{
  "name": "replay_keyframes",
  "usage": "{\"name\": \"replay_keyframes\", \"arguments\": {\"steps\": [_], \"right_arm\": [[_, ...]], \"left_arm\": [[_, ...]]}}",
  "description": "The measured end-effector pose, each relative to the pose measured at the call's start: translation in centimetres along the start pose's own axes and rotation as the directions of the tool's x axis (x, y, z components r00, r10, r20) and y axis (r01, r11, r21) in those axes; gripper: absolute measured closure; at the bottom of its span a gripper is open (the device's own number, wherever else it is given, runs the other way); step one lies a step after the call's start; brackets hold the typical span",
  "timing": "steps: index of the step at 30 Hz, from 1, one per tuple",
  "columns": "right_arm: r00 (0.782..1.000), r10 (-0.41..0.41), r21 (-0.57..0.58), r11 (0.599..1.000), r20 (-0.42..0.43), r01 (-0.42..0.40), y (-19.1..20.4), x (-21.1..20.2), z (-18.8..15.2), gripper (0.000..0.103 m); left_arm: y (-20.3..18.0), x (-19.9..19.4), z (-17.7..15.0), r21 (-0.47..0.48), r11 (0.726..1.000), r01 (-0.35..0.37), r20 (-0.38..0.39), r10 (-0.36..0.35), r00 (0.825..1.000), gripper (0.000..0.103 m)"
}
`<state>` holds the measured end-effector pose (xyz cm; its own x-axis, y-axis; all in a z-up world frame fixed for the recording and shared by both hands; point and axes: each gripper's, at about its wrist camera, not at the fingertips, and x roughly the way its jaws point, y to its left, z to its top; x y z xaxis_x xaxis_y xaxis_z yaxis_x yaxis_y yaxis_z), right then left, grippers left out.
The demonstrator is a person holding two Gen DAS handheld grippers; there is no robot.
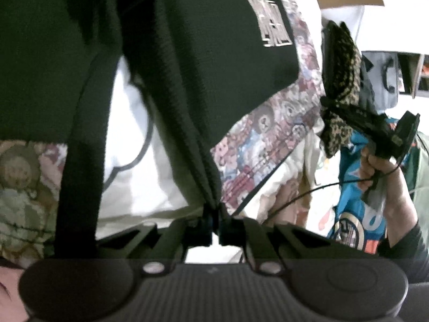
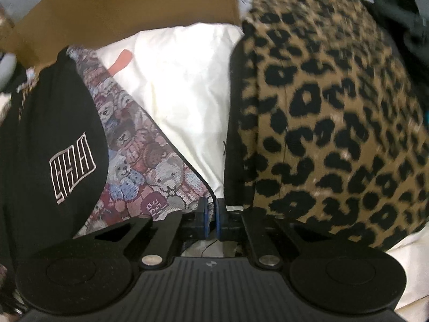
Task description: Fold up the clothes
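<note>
In the left wrist view a black garment (image 1: 203,61) with a white outlined logo hangs in front of me. Its fabric gathers into a bunch between the fingers of my left gripper (image 1: 214,218), which is shut on it. Over at the right, a hand (image 1: 375,166) holds my right gripper (image 1: 328,102), with a leopard-print garment (image 1: 343,61) draped around its tips. In the right wrist view the leopard-print garment (image 2: 335,123) fills the right side, its black trim running down to my right gripper (image 2: 211,212), which is shut on it. The black garment (image 2: 53,139) hangs at left.
A teddy-bear patterned cloth (image 2: 139,155) and white bedding (image 2: 182,86) lie beneath. A brown cardboard panel (image 2: 120,8) stands behind. A blue printed garment (image 1: 356,201) sits under the hand. A black strap (image 1: 80,161) hangs at left.
</note>
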<state>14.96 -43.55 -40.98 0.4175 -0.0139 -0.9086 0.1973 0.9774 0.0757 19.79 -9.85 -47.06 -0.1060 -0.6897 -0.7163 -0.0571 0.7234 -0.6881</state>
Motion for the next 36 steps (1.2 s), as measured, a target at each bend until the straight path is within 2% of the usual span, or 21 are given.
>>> {"name": "replay_keyframes", "arguments": {"steps": [7,17,20,26,30,33,36], "right_arm": [[0.998,-0.065,-0.034,0.997,0.014,0.065,0.8,-0.8,0.1,0.1],[0.983,-0.151,-0.066,0.985,0.106,0.158,2.2,-4.0,1.1,0.101],[0.98,-0.173,-0.08,0.98,0.095,0.18,2.3,-3.6,0.8,0.101],[0.986,-0.167,-0.053,0.985,0.0,0.166,1.6,0.7,-0.2,0.101],[0.986,-0.169,-0.064,0.984,-0.012,0.168,1.8,0.9,-0.1,0.1],[0.988,-0.155,-0.036,0.987,-0.019,0.154,1.6,0.5,0.0,0.098],[0.99,-0.138,-0.018,0.99,-0.004,0.138,1.9,-0.5,0.0,0.096]], "left_arm": [[-0.5,-0.6,0.2,0.038,0.998,0.044,0.002,-0.044,0.999,0.1],[-1.2,-1.2,0.6,0.086,0.989,0.12,0.005,-0.121,0.993,0.1],[-0.7,-0.3,0.6,0.08,0.992,0.098,-0.003,-0.098,0.995,0.1],[0.9,2.0,0.4,0.071,0.997,0.027,-0.028,-0.025,0.999,0.1],[0.6,1.8,0.2,0.106,0.994,0.012,-0.026,-0.009,1.0,0.099],[0.0,1.3,0.4,0.133,0.991,0.005,-0.02,-0.002,1.0,0.089],[-0.3,-0.1,0.6,0.145,0.989,0.008,0.008,-0.009,1.0,0.068]]}}
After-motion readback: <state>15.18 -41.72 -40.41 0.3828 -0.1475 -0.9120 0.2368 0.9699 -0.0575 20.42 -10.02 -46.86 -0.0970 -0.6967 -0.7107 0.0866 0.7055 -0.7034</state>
